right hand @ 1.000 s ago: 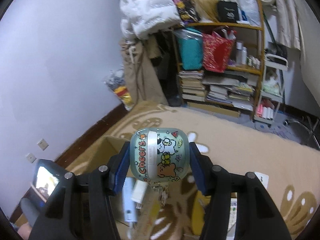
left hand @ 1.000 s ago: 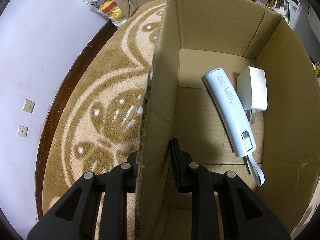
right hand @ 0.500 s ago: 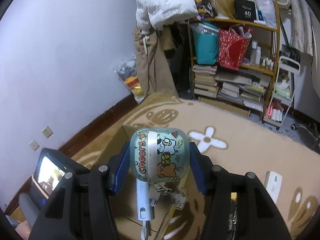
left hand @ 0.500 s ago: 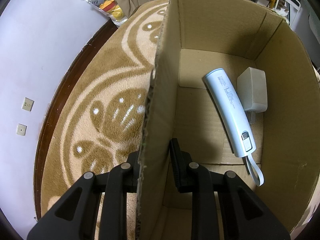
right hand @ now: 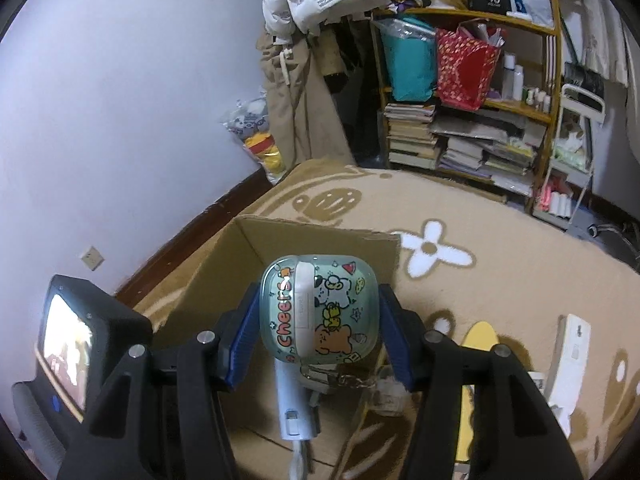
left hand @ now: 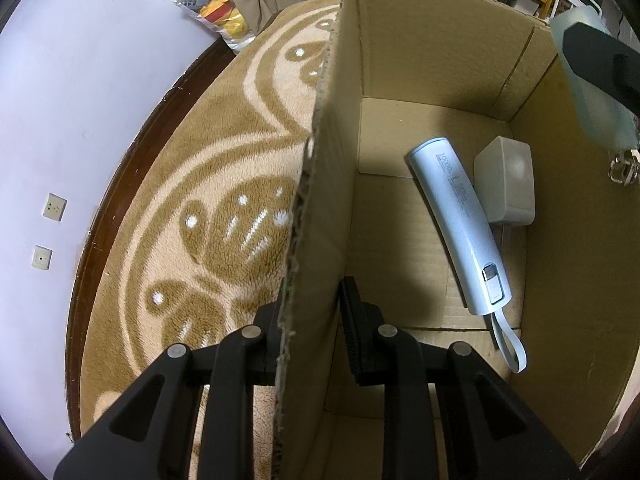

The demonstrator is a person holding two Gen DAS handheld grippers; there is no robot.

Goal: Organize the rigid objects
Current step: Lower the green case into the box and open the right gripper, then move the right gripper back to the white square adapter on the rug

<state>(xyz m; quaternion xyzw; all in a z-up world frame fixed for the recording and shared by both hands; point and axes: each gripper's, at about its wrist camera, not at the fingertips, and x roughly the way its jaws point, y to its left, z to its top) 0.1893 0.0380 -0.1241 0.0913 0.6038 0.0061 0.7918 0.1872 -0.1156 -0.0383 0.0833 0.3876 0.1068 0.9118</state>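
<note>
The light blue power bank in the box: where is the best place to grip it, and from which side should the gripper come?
Probably grip the power bank across its narrow width near mid-length, coming straight down from above. It lies flat on the floor of the cardboard box, long and slim. The white charger sits close along its upper right side, so the lower half leaves more room for a finger.

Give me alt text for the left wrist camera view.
The left gripper pinches the side wall of an open brown cardboard box on a tan patterned rug. Inside lie a pale blue power bank and a white charger.
</note>
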